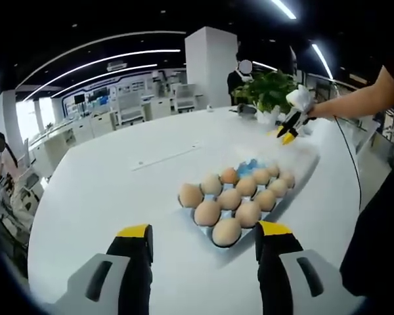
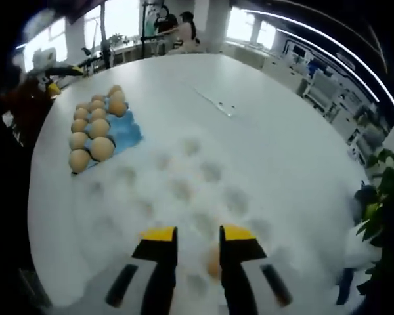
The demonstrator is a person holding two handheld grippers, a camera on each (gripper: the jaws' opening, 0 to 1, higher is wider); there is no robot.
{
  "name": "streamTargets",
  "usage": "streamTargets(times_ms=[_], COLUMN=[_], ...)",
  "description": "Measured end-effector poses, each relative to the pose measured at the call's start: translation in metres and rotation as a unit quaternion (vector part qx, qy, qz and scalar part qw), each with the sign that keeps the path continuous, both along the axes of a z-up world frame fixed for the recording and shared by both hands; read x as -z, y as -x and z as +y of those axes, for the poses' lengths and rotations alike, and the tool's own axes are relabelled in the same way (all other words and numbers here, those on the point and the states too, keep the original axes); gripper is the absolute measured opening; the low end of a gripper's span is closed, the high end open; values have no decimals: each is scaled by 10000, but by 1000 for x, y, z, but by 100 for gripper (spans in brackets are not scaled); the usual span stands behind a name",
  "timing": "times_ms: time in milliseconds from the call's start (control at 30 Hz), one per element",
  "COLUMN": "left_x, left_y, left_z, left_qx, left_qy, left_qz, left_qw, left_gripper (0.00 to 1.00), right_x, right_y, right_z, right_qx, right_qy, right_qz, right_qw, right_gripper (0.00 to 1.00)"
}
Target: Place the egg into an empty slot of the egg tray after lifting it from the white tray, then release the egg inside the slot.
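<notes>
Right gripper view: a pale brown egg sat mostly hidden behind the right gripper's black, yellow-tipped jaws, only a sliver showing in the gap. The white moulded tray blurred into the white round table; its dimples read as faint smudges.

Left gripper view: the blue egg tray was largely covered by eggs. At 1 o'clock the far gripper was too small to judge.
</notes>
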State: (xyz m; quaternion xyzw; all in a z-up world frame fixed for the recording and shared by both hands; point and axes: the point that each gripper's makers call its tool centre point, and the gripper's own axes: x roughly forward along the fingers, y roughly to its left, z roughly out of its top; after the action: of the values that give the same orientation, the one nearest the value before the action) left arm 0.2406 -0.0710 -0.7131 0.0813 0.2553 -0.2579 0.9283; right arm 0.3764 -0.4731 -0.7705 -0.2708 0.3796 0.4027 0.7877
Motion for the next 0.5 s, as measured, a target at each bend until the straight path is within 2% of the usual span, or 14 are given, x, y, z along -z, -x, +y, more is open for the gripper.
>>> streamTargets(times_ms=[67, 200, 300, 500], left_x=[0, 1, 2, 0], left_y=[1, 3, 4, 4], left_z=[1, 2, 2, 1], left_qx=[-8, -30, -33, -47], left_qy=[-6, -12, -34, -32], left_qz=[9, 34, 44, 35], left_qw=[10000, 10000, 10000, 10000], left_gripper=[63, 63, 63, 63], right_x=[-2, -3, 3, 16], right_y=[-1, -7, -5, 0], right_z=[-5, -22, -34, -44], right_qx=[164, 380, 322, 215], right_qy=[-88, 1, 321, 638], right_qz=[64, 18, 89, 275], right_qw=[9998, 9993, 9989, 9974], right_gripper=[25, 25, 25, 25])
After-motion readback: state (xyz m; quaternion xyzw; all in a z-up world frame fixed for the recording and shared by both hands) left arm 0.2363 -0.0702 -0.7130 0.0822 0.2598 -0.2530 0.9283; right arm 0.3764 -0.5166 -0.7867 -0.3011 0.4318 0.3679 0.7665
